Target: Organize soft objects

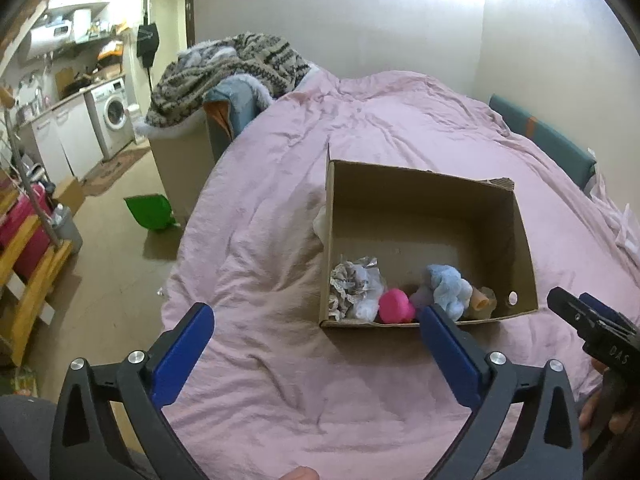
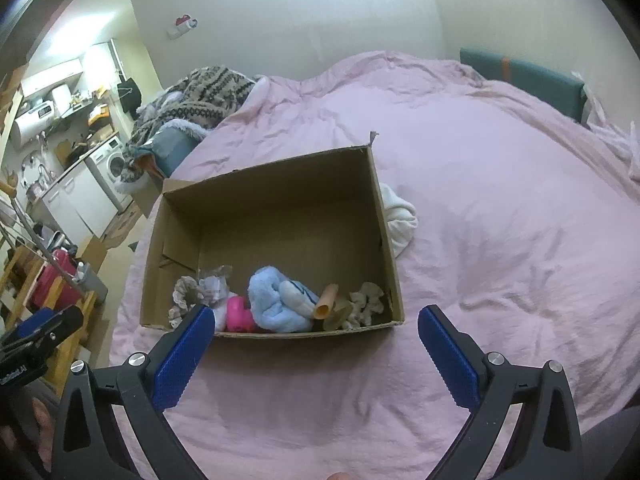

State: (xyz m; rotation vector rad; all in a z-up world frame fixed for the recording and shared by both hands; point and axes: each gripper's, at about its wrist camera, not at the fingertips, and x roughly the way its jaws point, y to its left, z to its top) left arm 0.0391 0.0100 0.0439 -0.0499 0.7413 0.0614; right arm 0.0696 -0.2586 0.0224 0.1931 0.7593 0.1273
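Observation:
An open cardboard box lies on a pink bed cover. Along its near wall lie a blue plush toy, a pink soft toy, a patterned scrunchie with crumpled wrap, a tan tube and a cream scrunchie. A white cloth lies outside the box against its side. My left gripper is open and empty, just short of the box. My right gripper is open and empty at the box's near edge.
A patterned blanket is heaped on a chair beyond the bed's left side. A green dustpan lies on the floor. A washing machine and cabinets stand at the far left. A teal headboard is at the right.

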